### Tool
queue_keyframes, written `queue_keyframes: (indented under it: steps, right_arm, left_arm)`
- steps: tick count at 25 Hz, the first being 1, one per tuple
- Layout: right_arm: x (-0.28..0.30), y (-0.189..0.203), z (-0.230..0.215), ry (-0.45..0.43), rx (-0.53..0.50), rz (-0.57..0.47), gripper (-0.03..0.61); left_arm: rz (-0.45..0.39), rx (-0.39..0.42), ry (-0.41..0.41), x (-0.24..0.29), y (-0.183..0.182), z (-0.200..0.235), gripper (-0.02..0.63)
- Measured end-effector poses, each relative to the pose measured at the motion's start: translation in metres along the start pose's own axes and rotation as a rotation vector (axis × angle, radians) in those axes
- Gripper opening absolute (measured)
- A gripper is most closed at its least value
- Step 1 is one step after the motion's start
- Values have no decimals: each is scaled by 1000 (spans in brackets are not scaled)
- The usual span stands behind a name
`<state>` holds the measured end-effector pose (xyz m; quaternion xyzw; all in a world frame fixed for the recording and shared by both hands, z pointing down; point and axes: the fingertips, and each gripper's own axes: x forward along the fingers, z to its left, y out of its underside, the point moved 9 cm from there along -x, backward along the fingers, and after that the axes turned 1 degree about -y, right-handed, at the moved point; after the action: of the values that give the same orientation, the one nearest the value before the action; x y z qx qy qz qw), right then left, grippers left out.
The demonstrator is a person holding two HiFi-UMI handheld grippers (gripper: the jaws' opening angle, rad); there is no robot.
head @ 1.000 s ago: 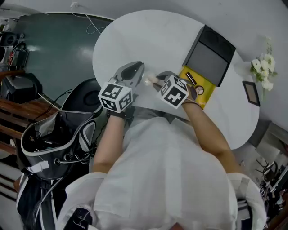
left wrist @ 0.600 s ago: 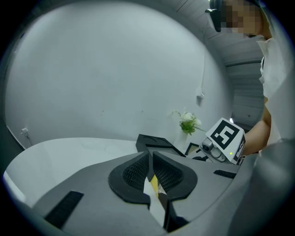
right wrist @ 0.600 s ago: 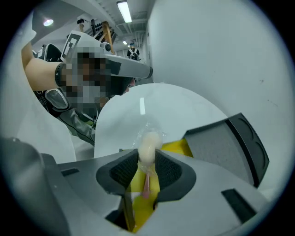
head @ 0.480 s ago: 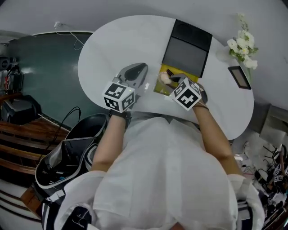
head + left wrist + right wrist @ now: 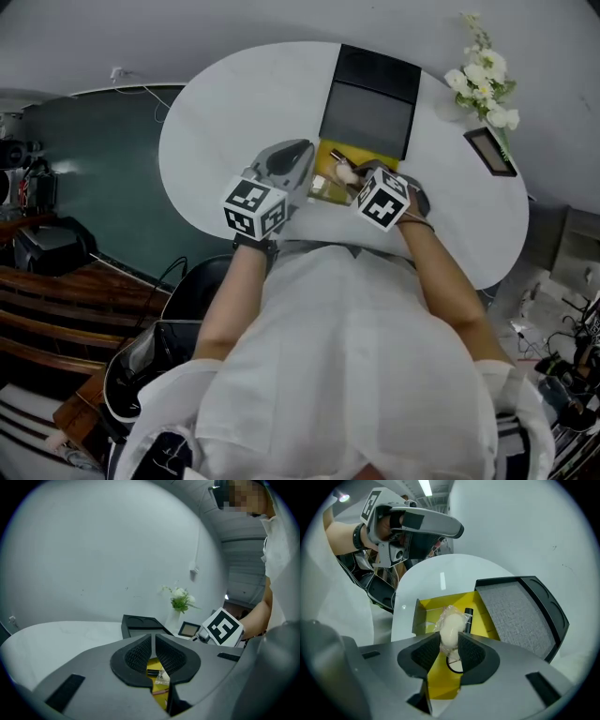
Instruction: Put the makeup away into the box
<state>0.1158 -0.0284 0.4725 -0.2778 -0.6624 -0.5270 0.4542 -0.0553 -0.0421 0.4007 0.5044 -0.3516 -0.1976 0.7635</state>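
A cream makeup sponge (image 5: 451, 629) in clear wrap is gripped between the pads of the right gripper (image 5: 449, 645), at the centre of the right gripper view. Its upper part stands out beyond the jaw tips. It is held over the yellow-lined box (image 5: 429, 607), which lies open on the white table (image 5: 234, 103); whether the lining is touched cannot be told. A black tube (image 5: 468, 618) is seen inside the box, just right of the sponge. The black lid (image 5: 513, 616) is spread open at the right of that frame. The left gripper (image 5: 153, 649) is seen with its jaws drawn together on nothing, just beside the box's left edge in the head view.
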Motion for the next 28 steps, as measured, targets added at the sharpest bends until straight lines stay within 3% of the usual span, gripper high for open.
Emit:
queue_keyframes:
  steps: [7,14,21,28]
  right_arm:
    - [-3,-2,-8,4,14,-60,161]
    - [-49,4,-24,73,172,-229,163]
    - [-127,45,-46,254,391,-488,144]
    - [-206,105,-52,511,582,-728,62]
  left_arm:
    - [3,14,-15,2,-6,-3,35]
    - [-27,24,-37,-1,-18,1,35]
    - [-106,42,-85,-15,-42,10,35]
    - [-221,80,-170,-41,-75,22,35]
